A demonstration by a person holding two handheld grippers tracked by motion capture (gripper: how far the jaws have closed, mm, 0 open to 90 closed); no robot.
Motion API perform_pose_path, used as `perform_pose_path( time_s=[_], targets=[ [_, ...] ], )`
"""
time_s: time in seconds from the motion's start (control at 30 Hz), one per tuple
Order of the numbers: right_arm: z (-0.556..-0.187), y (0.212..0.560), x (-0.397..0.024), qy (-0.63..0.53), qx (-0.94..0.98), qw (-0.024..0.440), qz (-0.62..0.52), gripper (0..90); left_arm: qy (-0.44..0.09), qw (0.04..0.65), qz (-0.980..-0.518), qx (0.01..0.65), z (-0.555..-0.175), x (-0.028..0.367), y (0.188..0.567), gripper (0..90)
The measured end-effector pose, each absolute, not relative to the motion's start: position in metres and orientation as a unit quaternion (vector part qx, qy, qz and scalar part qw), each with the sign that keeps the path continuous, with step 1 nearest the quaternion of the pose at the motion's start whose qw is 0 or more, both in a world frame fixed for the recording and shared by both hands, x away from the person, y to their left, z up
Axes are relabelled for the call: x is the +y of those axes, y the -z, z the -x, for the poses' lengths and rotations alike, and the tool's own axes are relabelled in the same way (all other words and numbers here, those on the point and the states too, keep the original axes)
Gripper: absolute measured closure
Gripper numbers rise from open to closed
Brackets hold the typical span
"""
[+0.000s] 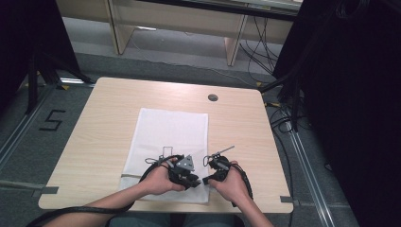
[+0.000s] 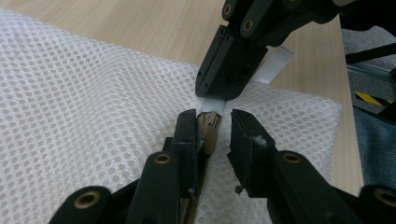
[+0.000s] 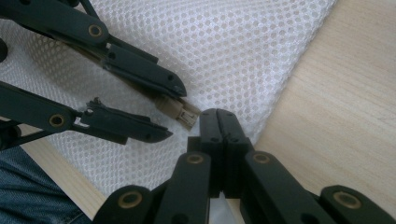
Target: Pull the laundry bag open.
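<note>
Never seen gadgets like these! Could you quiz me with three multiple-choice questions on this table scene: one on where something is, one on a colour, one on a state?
1. Where does the white mesh bag lie?
A. on the wooden table
B. on the floor
C. on a shelf

2. What colour is the small zipper slider between the left gripper's jaws?
A. red
B. tan
C. blue

3. How do the right gripper's jaws stand?
A. wide open
B. shut together
C. clamped on a cup

Answers: 1 A, the high view shows the bag flat on the tabletop. 2 B, both gripper views show it beige. 3 B, the right gripper view shows its tips closed, pinching the white strip at the bag's edge, while the left gripper stands apart.
</note>
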State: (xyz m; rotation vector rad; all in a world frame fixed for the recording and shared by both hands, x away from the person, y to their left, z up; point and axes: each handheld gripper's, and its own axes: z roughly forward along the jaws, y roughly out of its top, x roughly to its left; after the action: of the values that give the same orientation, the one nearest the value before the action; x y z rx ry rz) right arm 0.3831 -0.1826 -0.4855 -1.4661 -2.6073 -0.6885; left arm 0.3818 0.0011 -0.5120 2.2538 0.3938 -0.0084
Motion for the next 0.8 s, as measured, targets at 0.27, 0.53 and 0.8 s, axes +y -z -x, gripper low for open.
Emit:
perform_pose_path(
  time_s=[0.27, 0.53, 0.8],
  targets=[
    [-0.3842, 0.4859, -0.1831, 0.223, -0.849, 0.038, 0.478, 90.0, 0.002, 0.414, -0.896, 0.158, -0.3813, -0.002, 0.5131, 72.5],
    [-0.383, 0.4855, -0.1824, 0.224, -0.849, 0.035, 0.476, 90.0, -0.006, 0.411, -0.896, 0.169, -0.3773, -0.0042, 0.5127, 79.9],
    [-0.3831, 0.4854, -0.1829, 0.224, -0.85, 0.037, 0.476, 90.0, -0.003, 0.411, -0.894, 0.177, -0.3798, -0.0045, 0.5082, 80.7]
  ],
)
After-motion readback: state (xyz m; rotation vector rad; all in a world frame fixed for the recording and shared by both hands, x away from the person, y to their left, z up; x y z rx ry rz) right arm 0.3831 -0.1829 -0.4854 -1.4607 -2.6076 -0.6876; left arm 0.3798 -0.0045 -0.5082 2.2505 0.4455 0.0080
